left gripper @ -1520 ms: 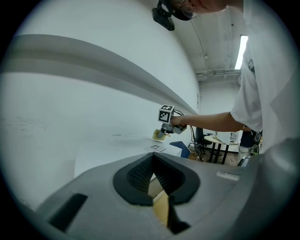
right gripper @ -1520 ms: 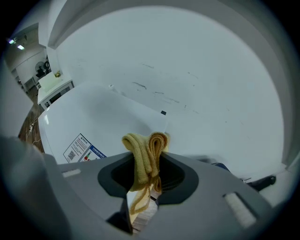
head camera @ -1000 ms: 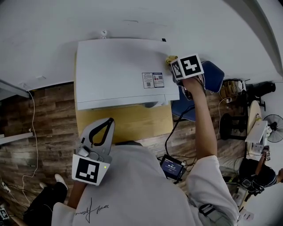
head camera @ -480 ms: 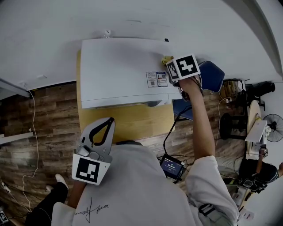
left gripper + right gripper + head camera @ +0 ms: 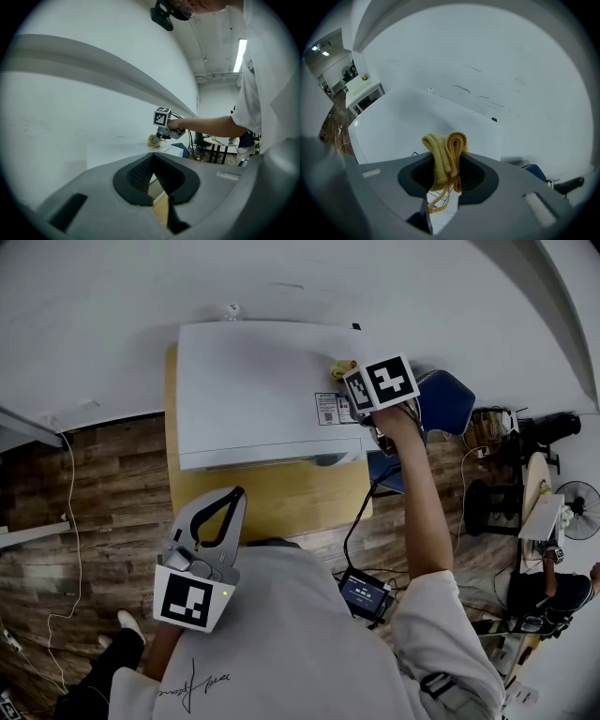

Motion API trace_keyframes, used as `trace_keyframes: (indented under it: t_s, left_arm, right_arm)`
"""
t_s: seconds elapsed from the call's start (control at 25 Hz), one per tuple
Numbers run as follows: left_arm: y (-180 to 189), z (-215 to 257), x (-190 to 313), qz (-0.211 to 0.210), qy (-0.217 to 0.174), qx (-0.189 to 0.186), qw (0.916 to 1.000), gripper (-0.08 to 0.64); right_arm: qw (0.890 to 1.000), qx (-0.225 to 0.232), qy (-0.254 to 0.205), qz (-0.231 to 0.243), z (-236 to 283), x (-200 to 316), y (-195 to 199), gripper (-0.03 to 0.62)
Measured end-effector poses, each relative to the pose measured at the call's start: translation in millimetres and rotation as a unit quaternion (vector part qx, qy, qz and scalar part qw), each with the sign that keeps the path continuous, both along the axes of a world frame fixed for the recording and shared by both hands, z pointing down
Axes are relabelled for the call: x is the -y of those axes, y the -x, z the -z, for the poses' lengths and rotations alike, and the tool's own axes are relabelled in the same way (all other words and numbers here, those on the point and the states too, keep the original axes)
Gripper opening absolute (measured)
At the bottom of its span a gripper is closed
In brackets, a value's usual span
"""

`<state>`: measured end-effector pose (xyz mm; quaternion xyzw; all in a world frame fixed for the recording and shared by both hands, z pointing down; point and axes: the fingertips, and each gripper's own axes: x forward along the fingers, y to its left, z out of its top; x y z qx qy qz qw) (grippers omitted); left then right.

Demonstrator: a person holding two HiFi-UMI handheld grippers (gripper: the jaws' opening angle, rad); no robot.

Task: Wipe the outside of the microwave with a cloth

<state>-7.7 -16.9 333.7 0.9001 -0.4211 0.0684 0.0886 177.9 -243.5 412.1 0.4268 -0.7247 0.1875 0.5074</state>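
Note:
The white microwave (image 5: 262, 390) stands on a yellow-brown table (image 5: 281, 502) against the wall. My right gripper (image 5: 352, 379) is over the microwave top's right rear part, shut on a folded yellow cloth (image 5: 342, 367). In the right gripper view the cloth (image 5: 446, 150) sticks up between the jaws of the right gripper (image 5: 447, 166), with the microwave top (image 5: 403, 119) just beyond. My left gripper (image 5: 230, 498) hangs back near my chest over the table's front edge, jaws shut on nothing. In the left gripper view, the left gripper (image 5: 152, 161) faces the microwave (image 5: 117, 151) and the cloth (image 5: 153, 139).
A printed label (image 5: 329, 409) sits on the microwave top near its right front corner. A blue chair (image 5: 448, 401) stands right of the table. A small screen device (image 5: 364, 594) with a cable lies on the wood floor. Desks and a fan (image 5: 579, 512) stand far right.
My right gripper has slid the cloth leftwards from the microwave's right edge onto its top, nearer the label. The left gripper has stayed where it was.

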Motion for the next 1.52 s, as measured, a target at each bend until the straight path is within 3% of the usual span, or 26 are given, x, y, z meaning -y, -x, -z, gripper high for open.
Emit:
trace_keyframes:
  t_s: [0.36, 1.52]
  left_arm:
    - [7, -3, 1, -0.003, 0.001, 0.0, 1.0, -0.009]
    - [52, -4, 10, 0.021, -0.008, -0.006, 0.9997, -0.009]
  right_arm:
    - [1.0, 0.007, 0.003, 0.012, -1, -5, 23, 0.123]
    - [0.991, 0.03, 0.03, 0.129, -3, -22, 166, 0.123]
